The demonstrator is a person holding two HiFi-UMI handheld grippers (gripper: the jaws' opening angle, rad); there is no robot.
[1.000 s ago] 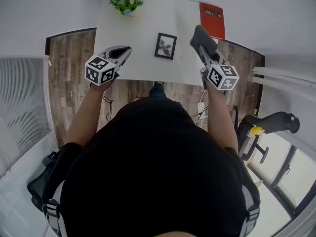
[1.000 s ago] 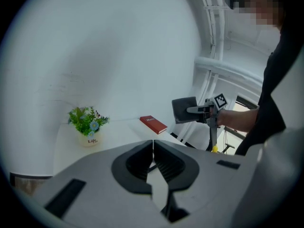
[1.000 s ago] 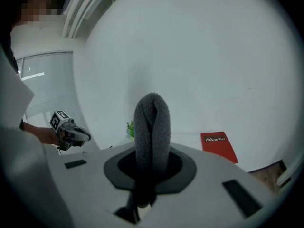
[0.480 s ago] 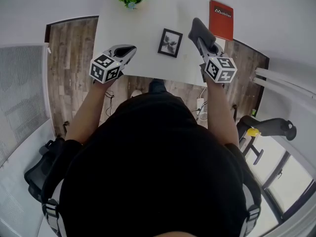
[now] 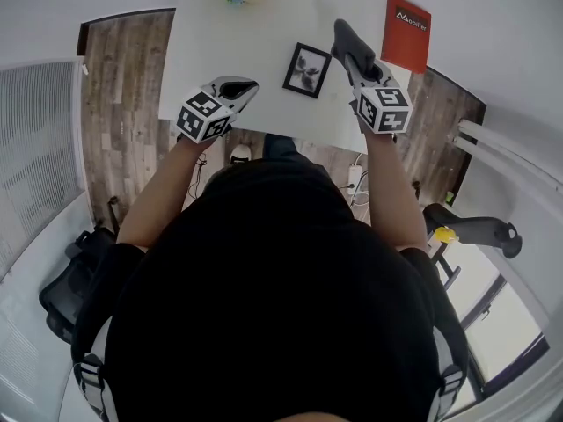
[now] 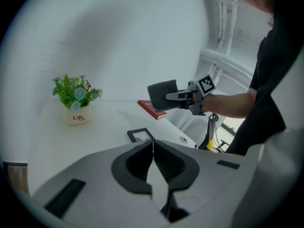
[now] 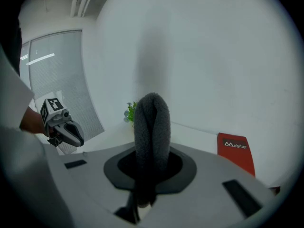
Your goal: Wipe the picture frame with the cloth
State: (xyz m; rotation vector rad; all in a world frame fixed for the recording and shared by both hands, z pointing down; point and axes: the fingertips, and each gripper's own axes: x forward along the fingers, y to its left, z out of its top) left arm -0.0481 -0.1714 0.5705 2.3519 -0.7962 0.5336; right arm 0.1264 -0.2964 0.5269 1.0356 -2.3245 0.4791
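Upper right, the right gripper [image 5: 359,64] clamps the cloth [image 5: 346,38], just right of the picture frame [image 5: 307,69]. The left gripper [image 5: 237,88] has its jaws together, empty.

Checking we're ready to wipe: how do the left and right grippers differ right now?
The left gripper has shut, empty jaws; the right gripper clamps a folded dark cloth. The left gripper sits left of the picture frame, the right gripper to its right. Both hover over the white table.
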